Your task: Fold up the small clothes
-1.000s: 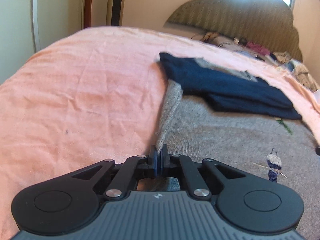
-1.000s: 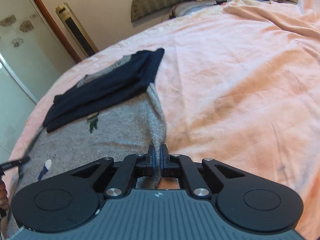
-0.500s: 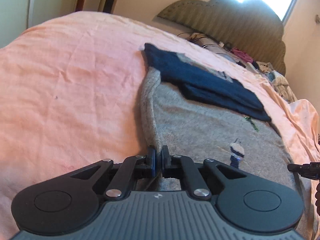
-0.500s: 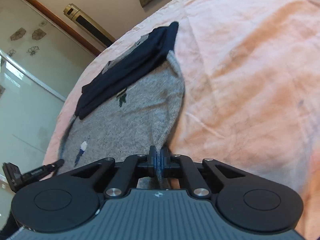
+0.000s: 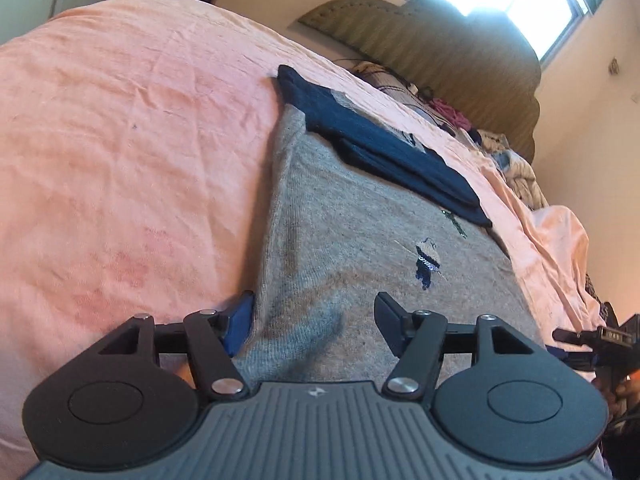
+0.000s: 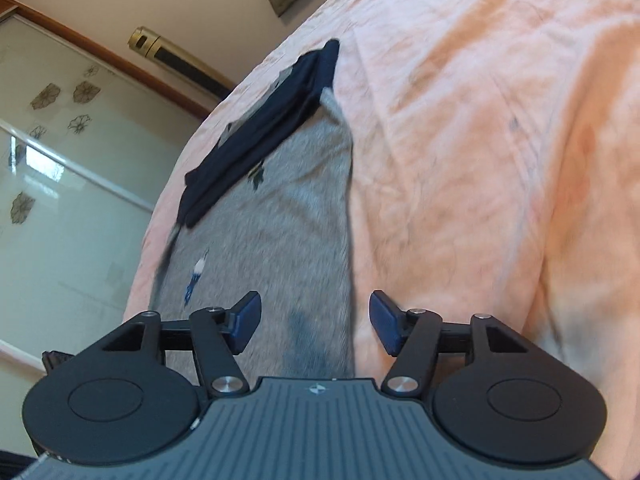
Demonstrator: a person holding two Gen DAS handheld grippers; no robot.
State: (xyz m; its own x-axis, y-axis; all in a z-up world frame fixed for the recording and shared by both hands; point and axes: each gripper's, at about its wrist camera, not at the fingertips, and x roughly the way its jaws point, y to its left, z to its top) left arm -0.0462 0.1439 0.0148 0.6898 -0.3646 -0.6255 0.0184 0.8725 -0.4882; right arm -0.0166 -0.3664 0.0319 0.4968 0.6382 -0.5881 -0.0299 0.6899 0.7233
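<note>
A grey knit garment [image 5: 360, 240] with a small embroidered bird [image 5: 427, 261] lies flat on the pink bed sheet [image 5: 120, 140]. Dark navy folded sleeves [image 5: 384, 148] lie across its far end. My left gripper [image 5: 316, 320] is open over the garment's near left edge, empty. My right gripper [image 6: 314, 322] is open over the garment's [image 6: 272, 232] near right edge, empty. The navy part [image 6: 260, 128] shows at the far end in the right wrist view. The right gripper's fingertips [image 5: 568, 336] show at the right edge of the left wrist view.
A padded headboard [image 5: 440, 40] and a pile of mixed clothes [image 5: 504, 160] lie at the bed's far end. A glass sliding wardrobe door [image 6: 60, 200] and a tall gold-black floor unit [image 6: 180, 60] stand beyond the bed. Pink sheet [image 6: 480, 160] spreads right of the garment.
Both grippers were shut on the garment's near edges and have opened, letting the grey cloth drop flat on the bed. Both views have tilted and moved closer to the cloth.
</note>
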